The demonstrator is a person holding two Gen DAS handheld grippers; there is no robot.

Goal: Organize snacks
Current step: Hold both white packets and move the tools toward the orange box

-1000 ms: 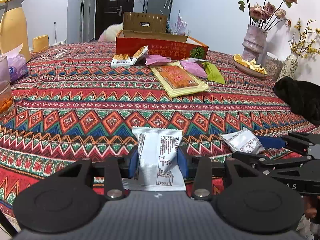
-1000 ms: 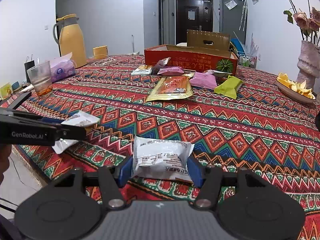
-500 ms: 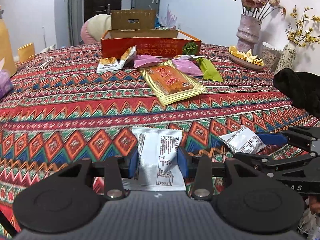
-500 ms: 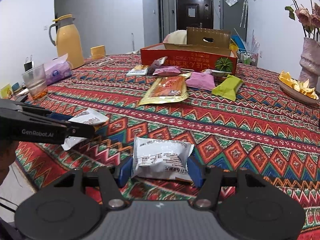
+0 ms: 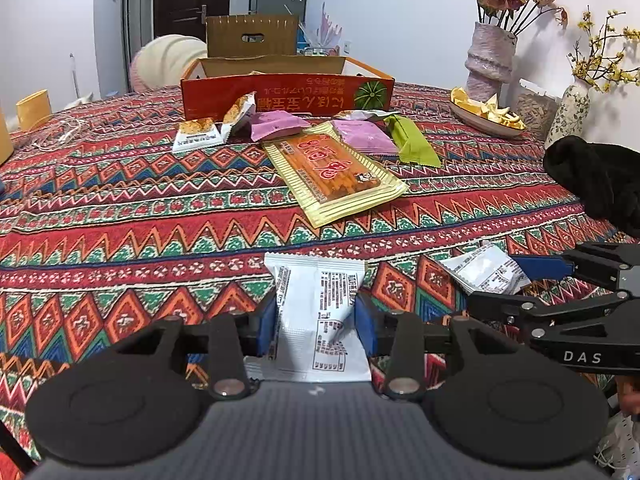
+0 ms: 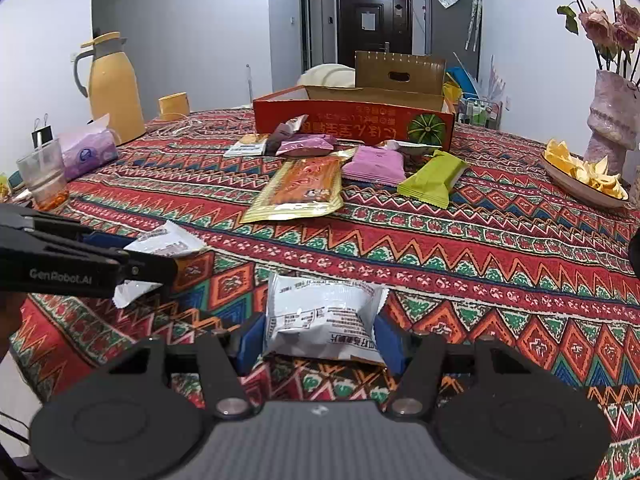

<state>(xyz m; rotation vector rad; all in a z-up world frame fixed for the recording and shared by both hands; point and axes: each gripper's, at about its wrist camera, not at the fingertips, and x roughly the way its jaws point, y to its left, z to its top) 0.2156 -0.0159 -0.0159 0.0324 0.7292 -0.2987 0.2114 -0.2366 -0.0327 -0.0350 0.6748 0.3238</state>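
Observation:
My left gripper (image 5: 316,322) is shut on a white snack packet (image 5: 320,300), held above the near part of the patterned table. My right gripper (image 6: 320,338) is shut on another white snack packet (image 6: 324,312). Each gripper shows in the other's view: the right one (image 5: 532,284) at the right, the left one (image 6: 132,264) at the left. Ahead lie an orange-and-gold snack pack (image 5: 334,172), pink packets (image 5: 364,136), a green packet (image 5: 412,142) and small biscuit packets (image 5: 196,134). Behind them stands an open red cardboard box (image 5: 288,94).
A yellow thermos (image 6: 114,88), a tissue pack (image 6: 90,152) and a glass (image 6: 42,176) stand at the left. A dish of yellow pieces (image 6: 584,176) and a vase of flowers (image 6: 608,120) stand at the right. A black sleeve (image 5: 600,176) is at the right edge.
Both grippers have moved forward over the table toward the red box, each still holding its white packet. The box and snack pile look nearer.

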